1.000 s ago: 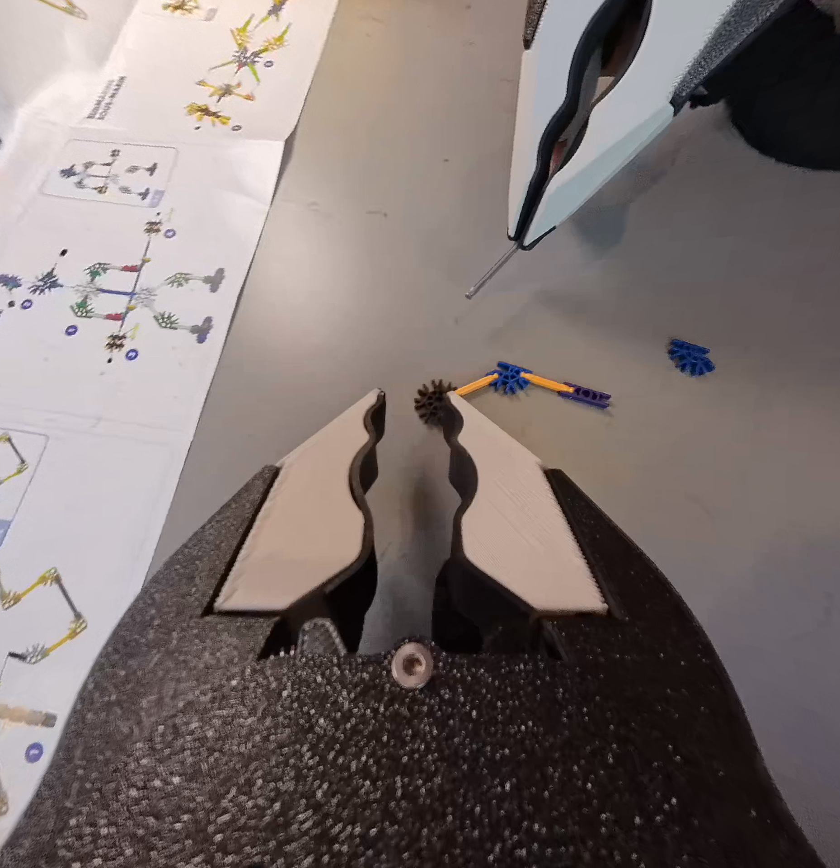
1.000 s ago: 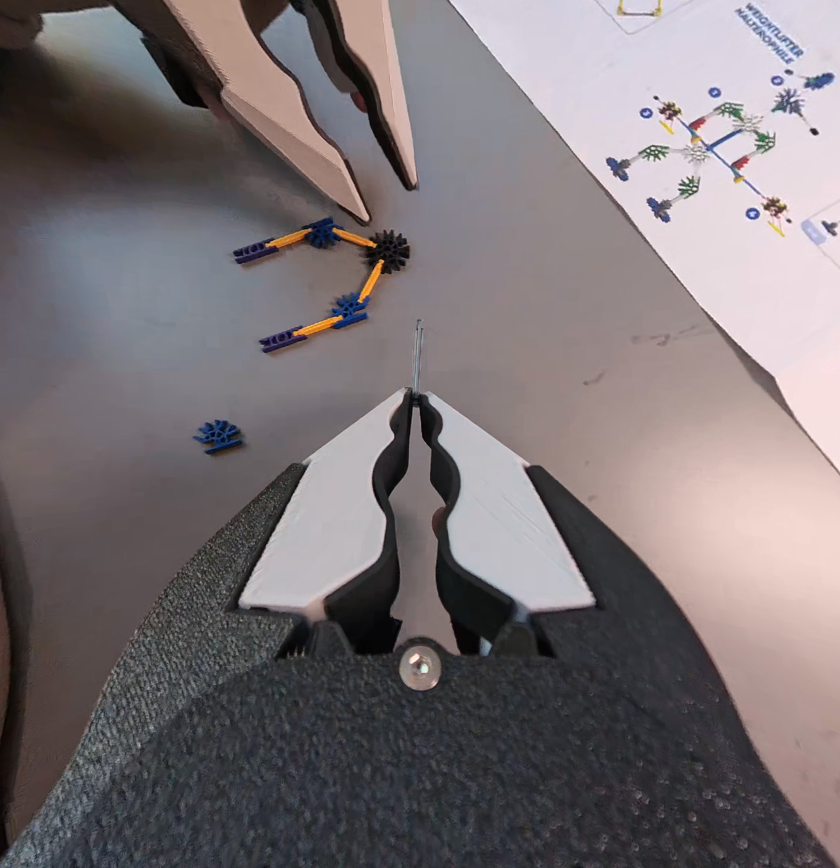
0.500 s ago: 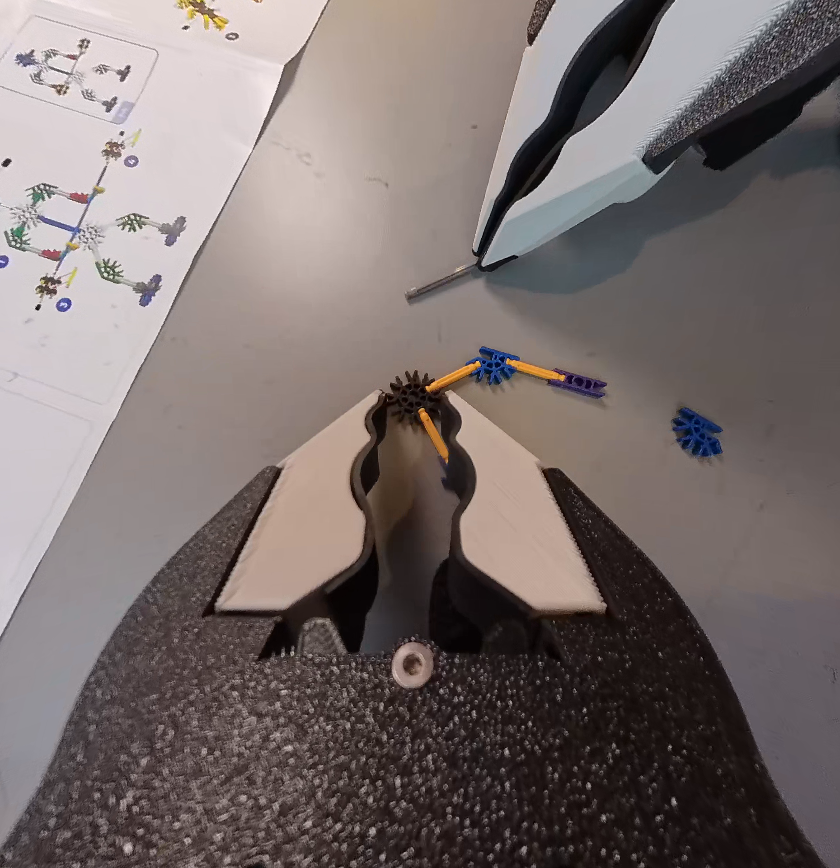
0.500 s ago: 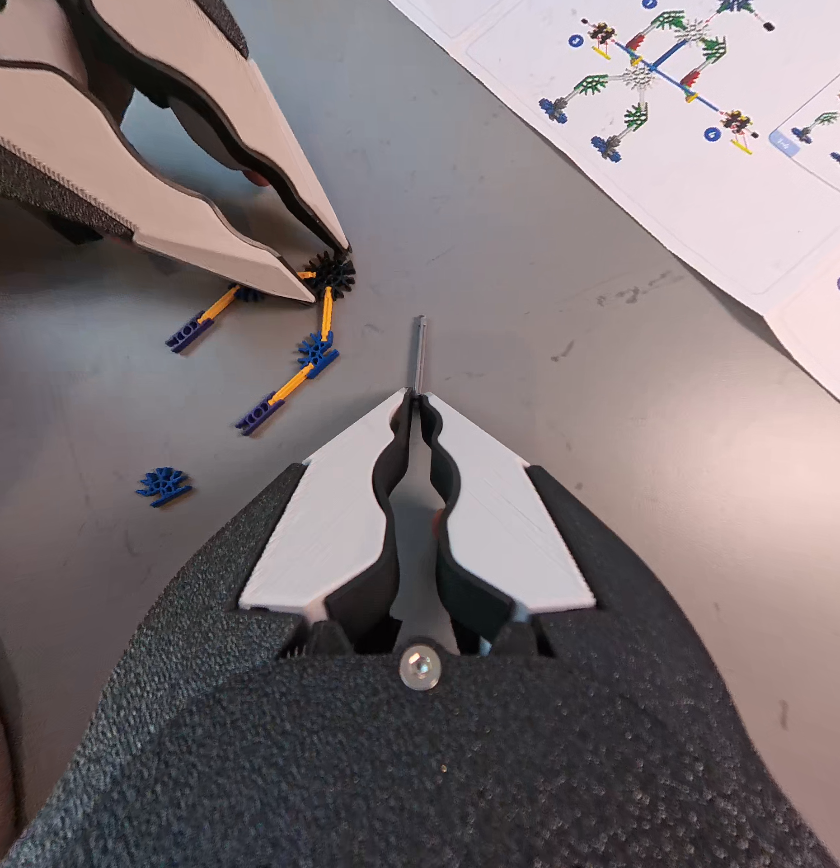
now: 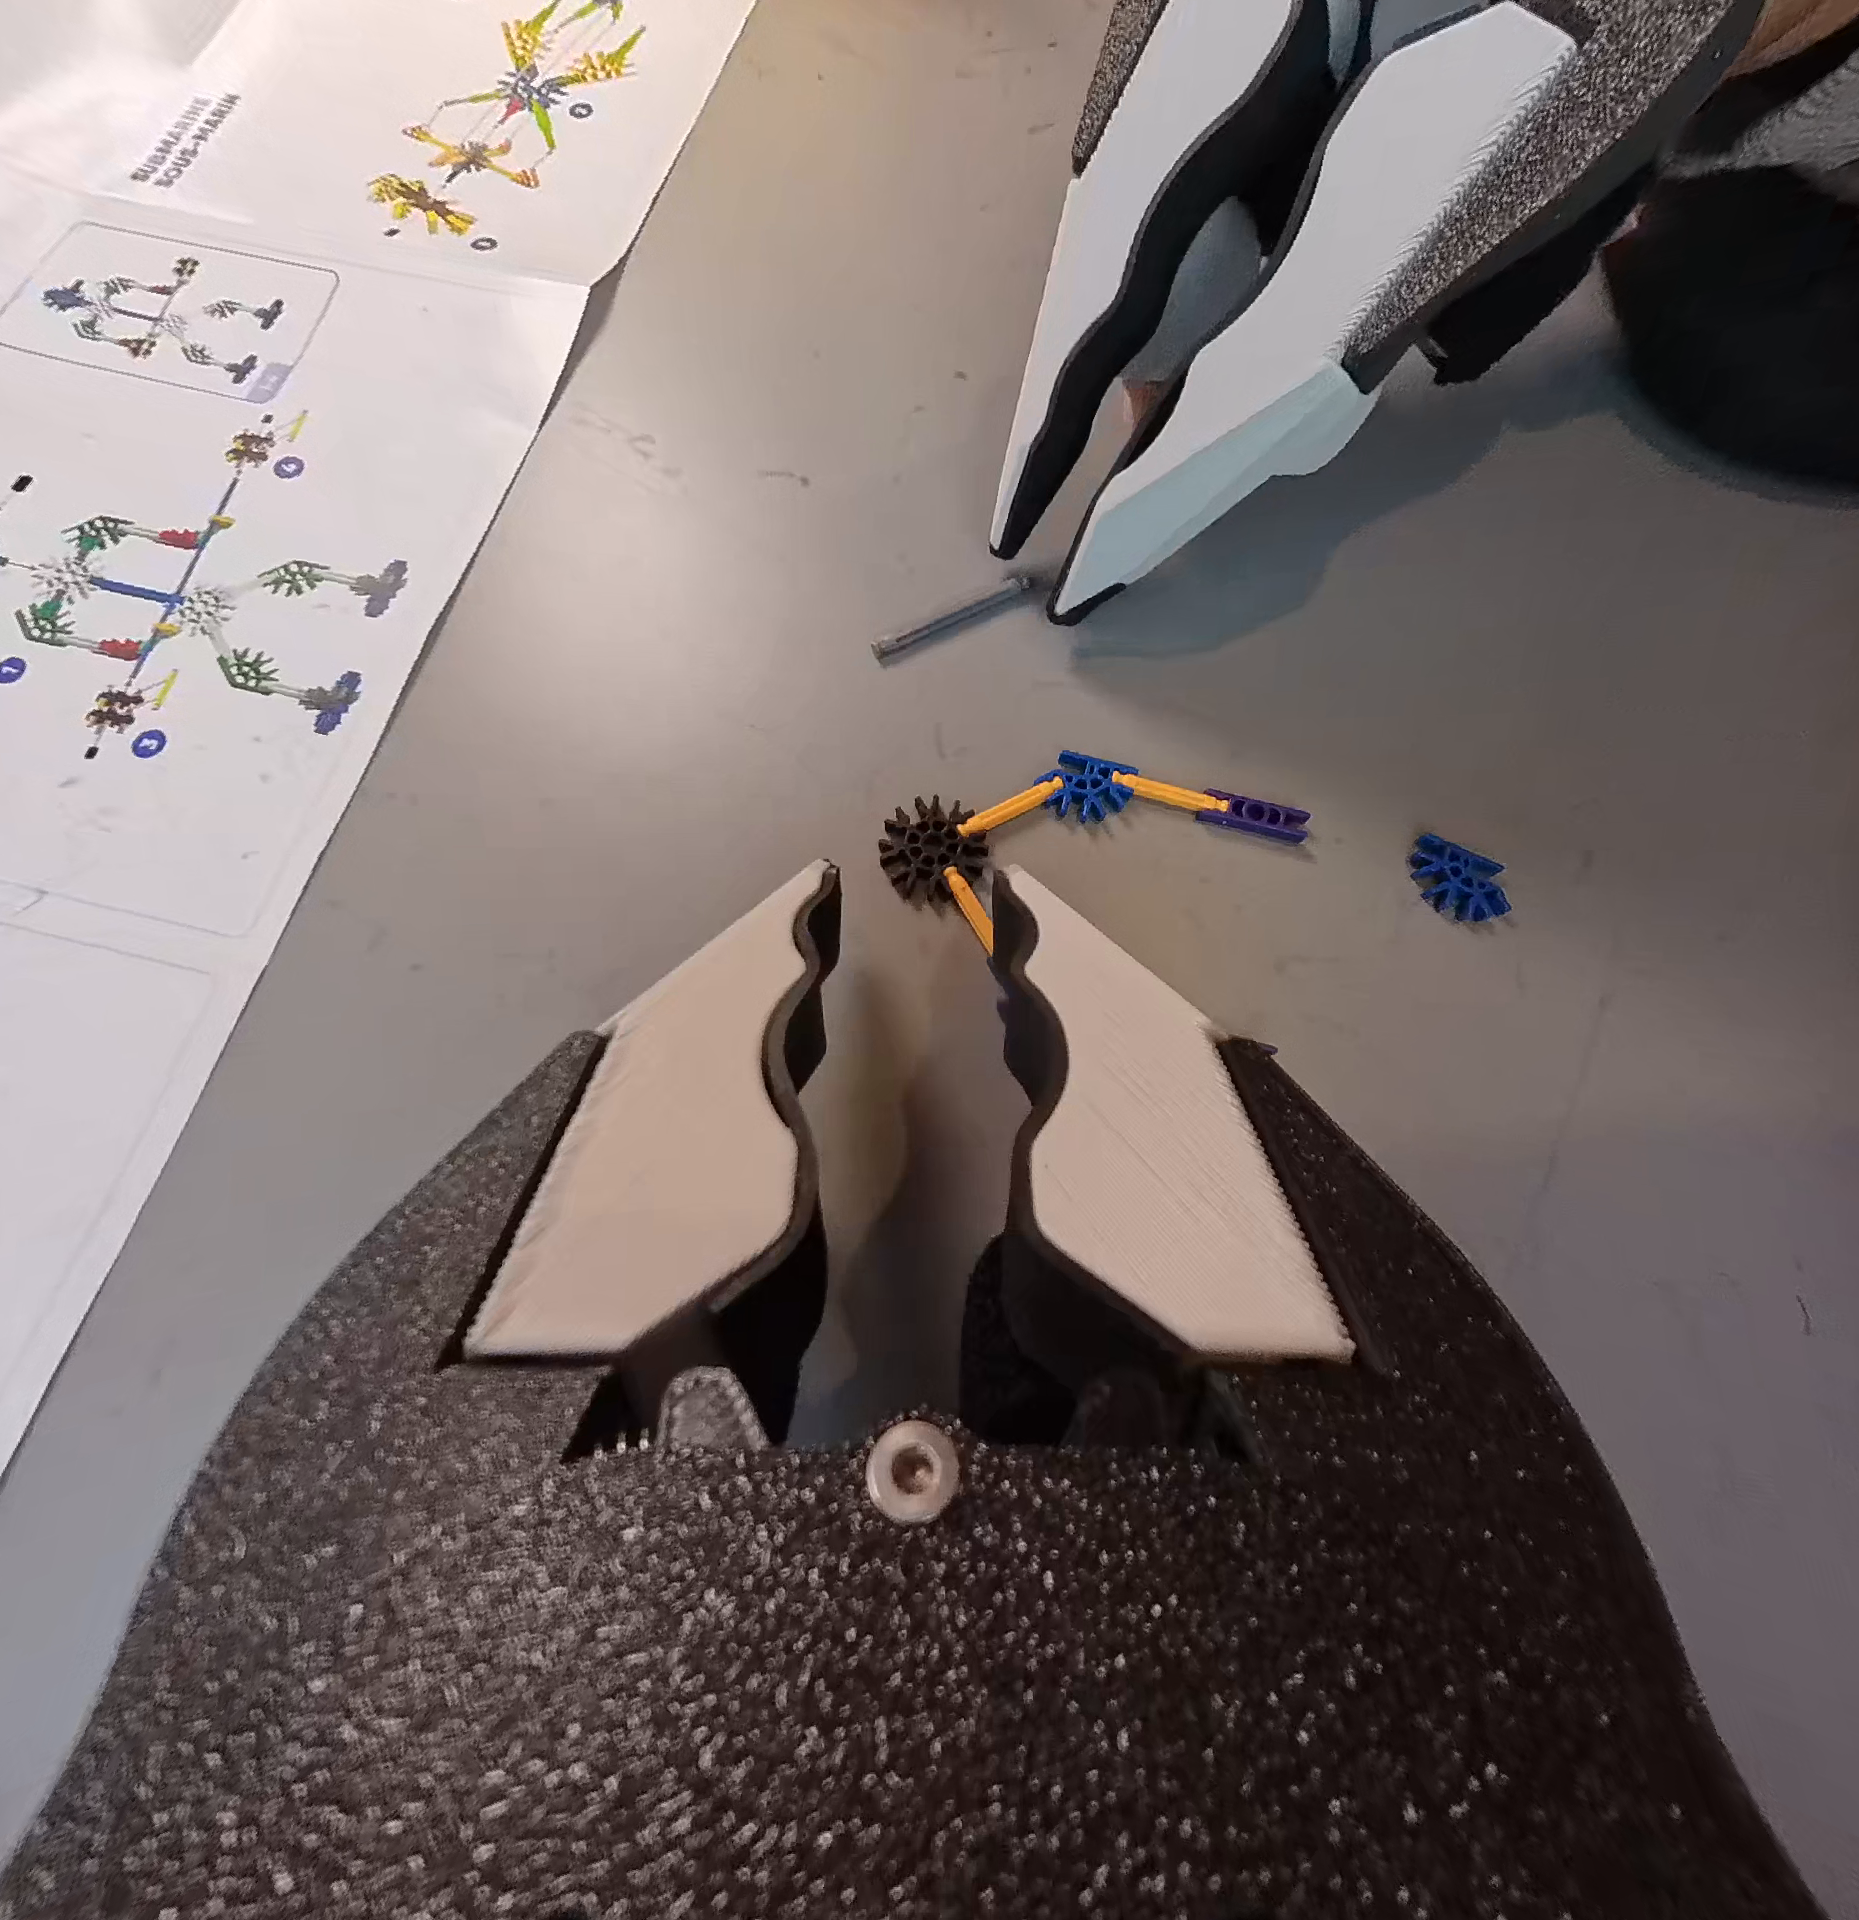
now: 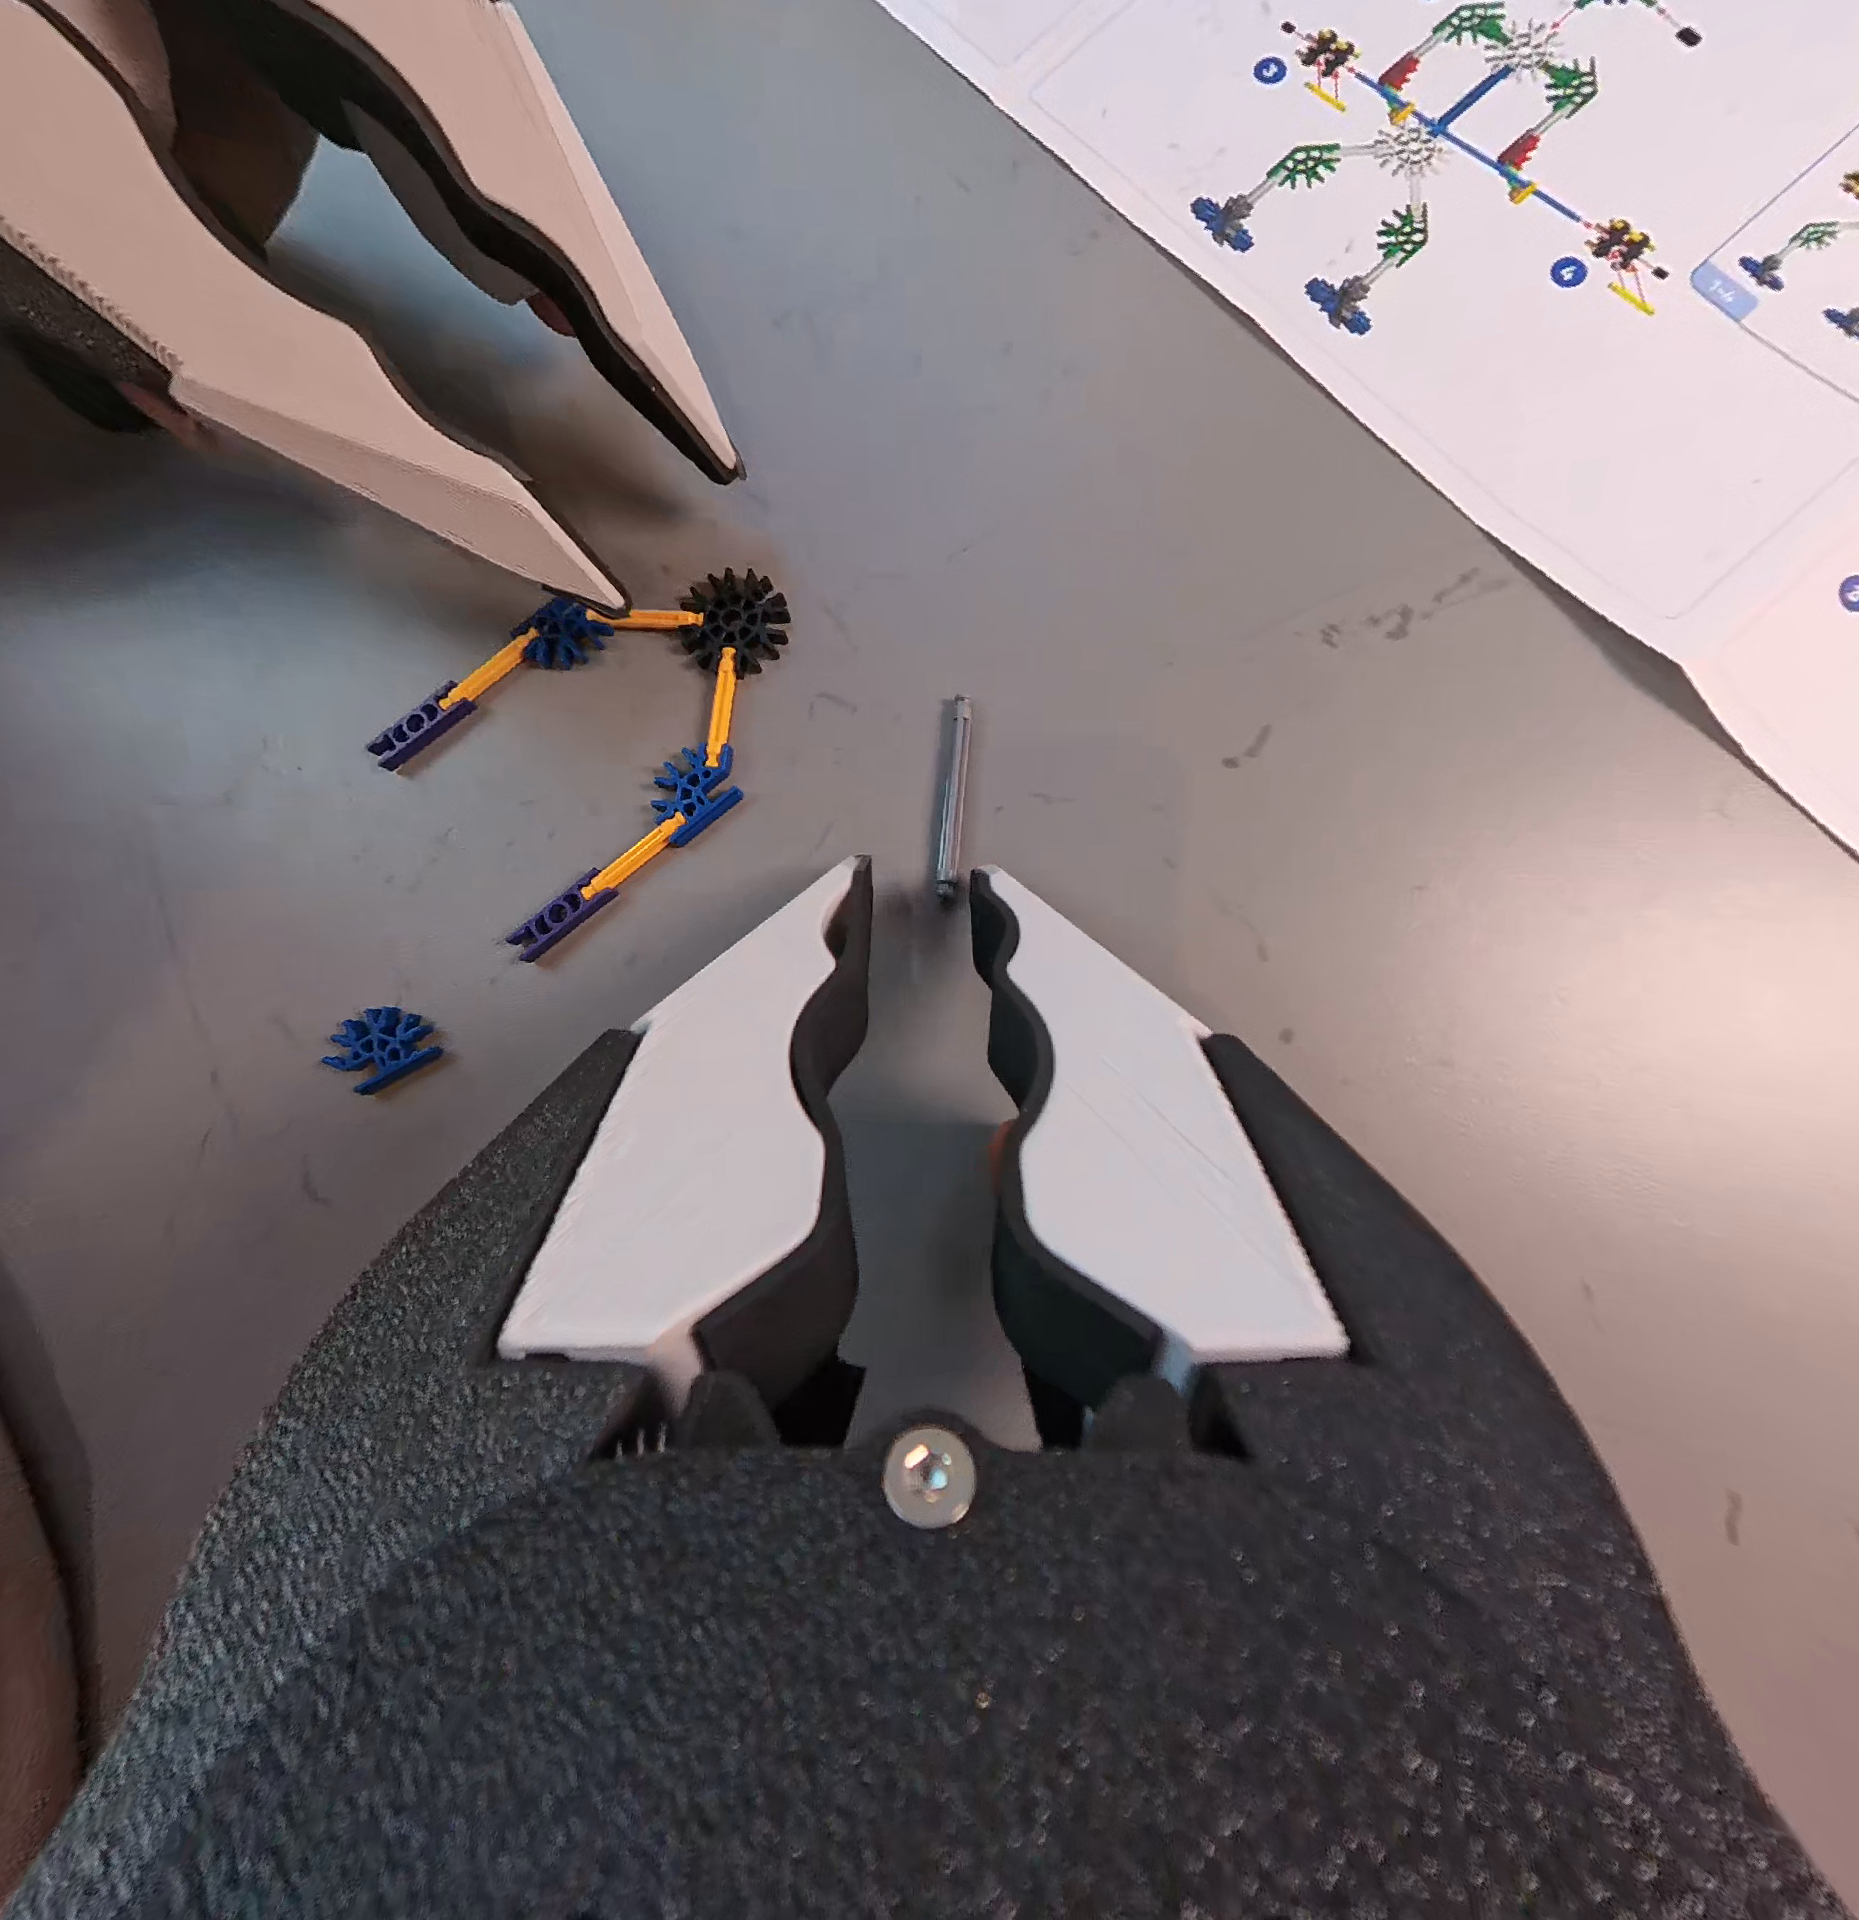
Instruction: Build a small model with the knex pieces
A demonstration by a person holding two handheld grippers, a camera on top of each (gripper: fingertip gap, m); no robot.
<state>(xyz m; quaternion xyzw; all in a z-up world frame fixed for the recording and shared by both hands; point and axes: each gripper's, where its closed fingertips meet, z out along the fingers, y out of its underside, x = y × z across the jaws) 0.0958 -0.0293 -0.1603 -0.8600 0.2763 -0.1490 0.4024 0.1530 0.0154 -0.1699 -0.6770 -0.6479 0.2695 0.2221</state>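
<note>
Right gripper (image 6: pixel 920 873) let go of grey rod (image 6: pixel 952 795); jaws now parted, rod flat on table (image 6: pixel 1320 1039) just past the tips.

Left gripper (image 5: pixel 914 883) backed off slightly from black hub connector (image 5: pixel 932 850); jaws moderately apart, holding nothing, hub just ahead of the gap. Its right fingertip (image 5: pixel 1008 894) sits over one yellow rod (image 5: pixel 972 914) of the assembly; real contact can't be told. Assembly lies flat: black hub with two yellow-rod arms, each running through a blue connector (image 6: pixel 691 788) to a purple end piece (image 6: pixel 556 914). Loose blue connector (image 6: pixel 383 1047) apart from it, nearer the right gripper. Grey rod near the hub, not touching. Instruction sheet (image 5: pixel 125 727) lies along the table edge, left in the left wrist view.
</note>
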